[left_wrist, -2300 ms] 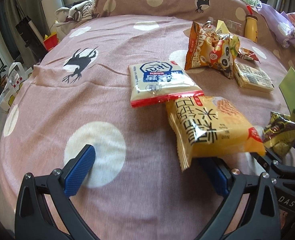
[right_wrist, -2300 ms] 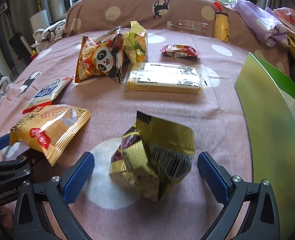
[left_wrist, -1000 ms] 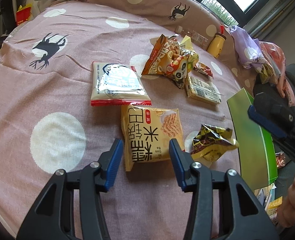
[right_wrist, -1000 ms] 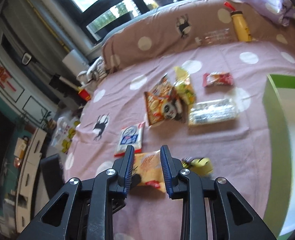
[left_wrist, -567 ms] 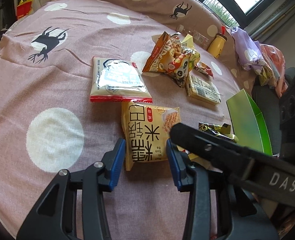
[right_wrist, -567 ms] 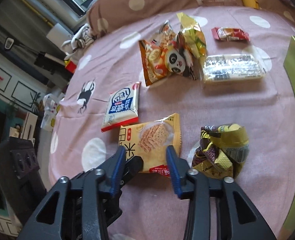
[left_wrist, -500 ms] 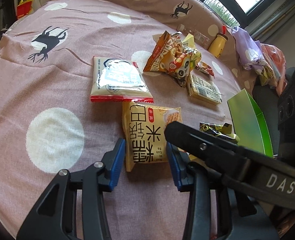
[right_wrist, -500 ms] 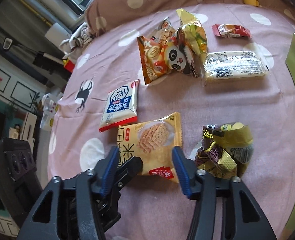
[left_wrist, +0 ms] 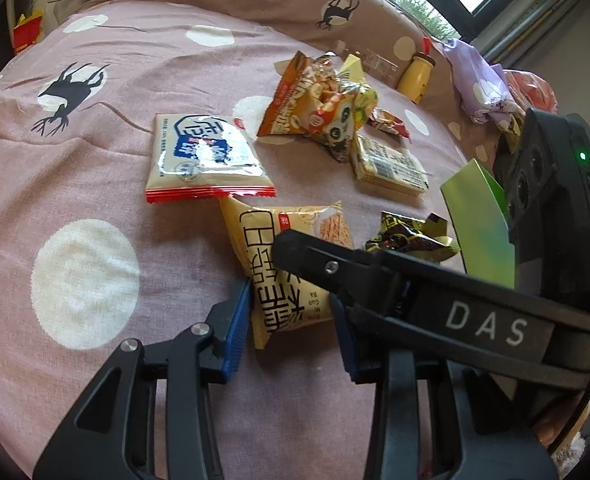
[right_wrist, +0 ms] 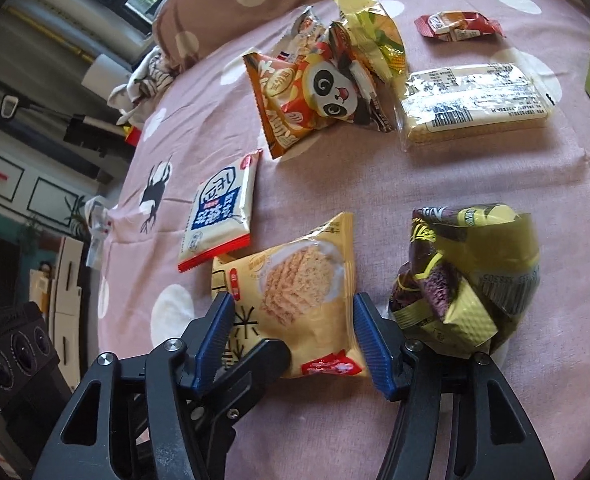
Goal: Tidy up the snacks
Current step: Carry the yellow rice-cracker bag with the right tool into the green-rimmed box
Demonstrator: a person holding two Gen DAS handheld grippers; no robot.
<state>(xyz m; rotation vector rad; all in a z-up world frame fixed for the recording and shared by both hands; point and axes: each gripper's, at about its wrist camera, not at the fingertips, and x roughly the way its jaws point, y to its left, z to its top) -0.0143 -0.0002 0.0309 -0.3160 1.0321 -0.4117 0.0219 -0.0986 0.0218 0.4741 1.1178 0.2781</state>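
Through the left wrist camera, the sorting looks barely begun. Every snack in sight lies loose on the pink polka-dot bedspread [left_wrist: 143,184]: the white-and-blue flat packet with a red edge [left_wrist: 205,160], the orange crinkly panda bag [left_wrist: 315,108], the clear-wrapped block of pale wafers [left_wrist: 387,166], the small red wrapper [left_wrist: 389,124] and the crumpled gold-and-brown foil bag [left_wrist: 409,236]. The green-sided box [left_wrist: 481,220] stands at the bed's right edge; its inside is hidden, so nothing can be counted as stowed. The left gripper [left_wrist: 291,326] has been closing its fingers on the near end of the yellow rice-cracker pouch [left_wrist: 287,276]; the left blue pad [left_wrist: 237,332] touches the pouch's edge, while the right side is hidden behind the other tool's black finger, so a firm pinch cannot be confirmed.

Through the right wrist camera, the same pouch [right_wrist: 299,284] lies flat on the bedspread, just left of the foil bag [right_wrist: 471,280]. The right gripper [right_wrist: 291,338] has just been opening: its fingers stand moderately spread astride the pouch's near end, the pads beside its edges without visibly squeezing. The left tool's black finger lies across that corner too. Judging by this, all the snacks remain to be moved.
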